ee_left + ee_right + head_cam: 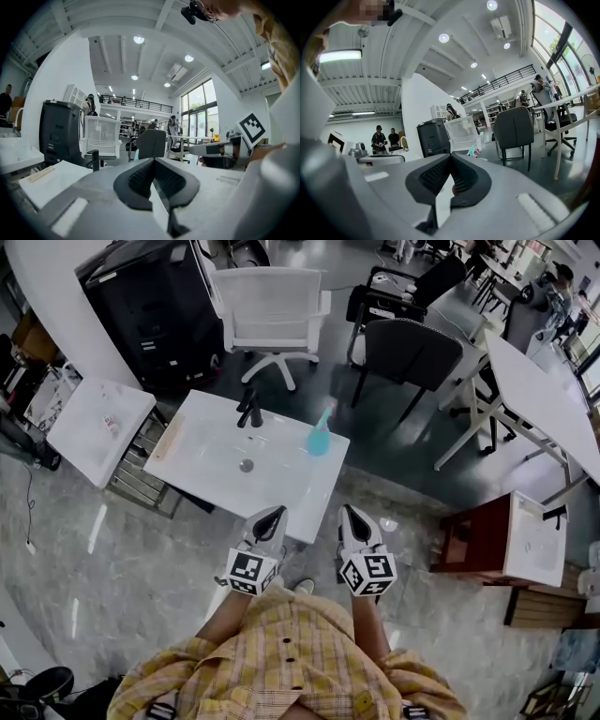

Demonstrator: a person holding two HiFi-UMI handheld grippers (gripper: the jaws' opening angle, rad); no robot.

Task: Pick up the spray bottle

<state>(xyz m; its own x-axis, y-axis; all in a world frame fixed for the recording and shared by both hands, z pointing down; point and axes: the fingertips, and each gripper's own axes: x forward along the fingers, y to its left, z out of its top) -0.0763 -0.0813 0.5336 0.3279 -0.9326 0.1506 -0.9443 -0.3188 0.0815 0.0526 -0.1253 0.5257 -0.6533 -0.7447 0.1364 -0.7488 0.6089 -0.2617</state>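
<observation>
Only the head view looks down on the whole layout. The teal spray bottle stands upright near the far right corner of a white desk, well apart from both tools. On the near side, the left hand-held gripper and the right hand-held gripper hover side by side over the desk's near edge, above a plaid shirt. The left gripper view shows that tool's jaws pressed together with nothing between them, and the bottle as a small teal speck beyond their tip. It also catches the other tool's marker cube at the right. The right gripper view shows its own jaws likewise closed and empty, with the bottle ahead of them to the right. Only these two views reach the white beamed ceiling, the round lamps, the tall windows and a railed upper level. The desk has a basin sunk into it, with a drain and a black faucet. It stands on pale glossy floor that turns dark farther out. Counted: one spray bottle, two tools, one faucet, one white chair and one dark chair just behind the desk, one black cabinet, and two people standing far off.
</observation>
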